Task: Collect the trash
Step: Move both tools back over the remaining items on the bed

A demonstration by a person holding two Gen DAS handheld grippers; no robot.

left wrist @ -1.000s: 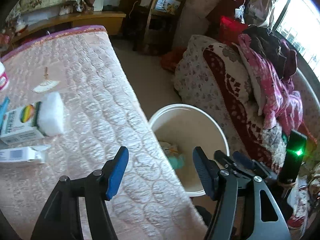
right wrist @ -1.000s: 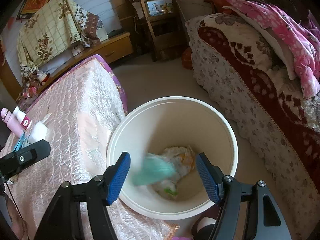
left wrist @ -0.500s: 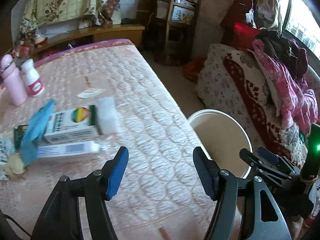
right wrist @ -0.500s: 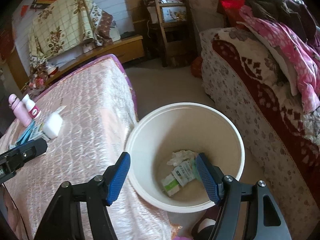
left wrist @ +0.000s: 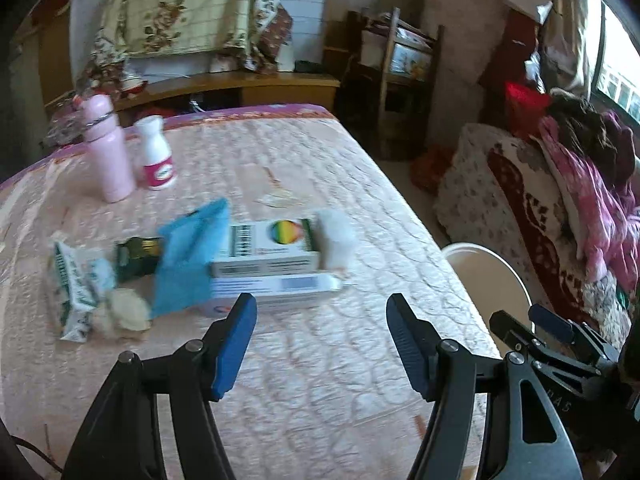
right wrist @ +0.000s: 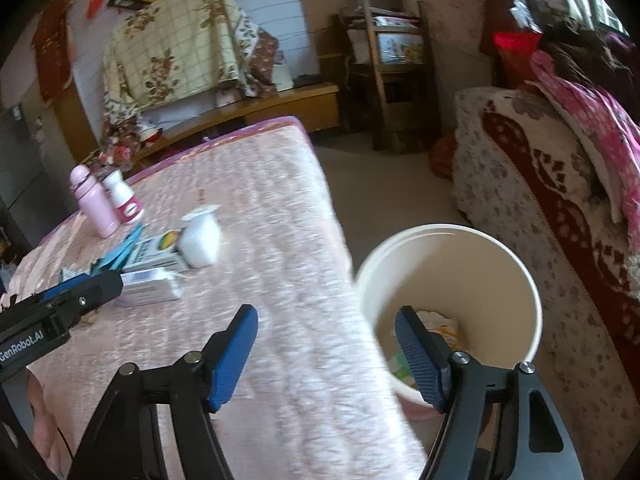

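The trash sits mid-left in the left wrist view, on the pink quilted table (left wrist: 320, 380): a white box (left wrist: 266, 254) with a rainbow circle, a blue wrapper (left wrist: 188, 256), a crumpled tissue (left wrist: 126, 312). The left gripper (left wrist: 320, 344) is spread, gripping nothing. The right gripper (right wrist: 326, 354) is opening, empty, by the white bucket (right wrist: 524, 280) at lower right.

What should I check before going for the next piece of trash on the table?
1. Left gripper empty, jaws apart: ok.
2. Right gripper empty, jaws opening: ok.
3. Trash left on the quilted table: ok; blue wrapper, white boxes, crumpled tissue.
4. White bucket beside the table, mouth unobstructed: ok.
5. Pink bottle upright, apart from the pile: ok.
6. Whether the boxes are empty: cannot tell.
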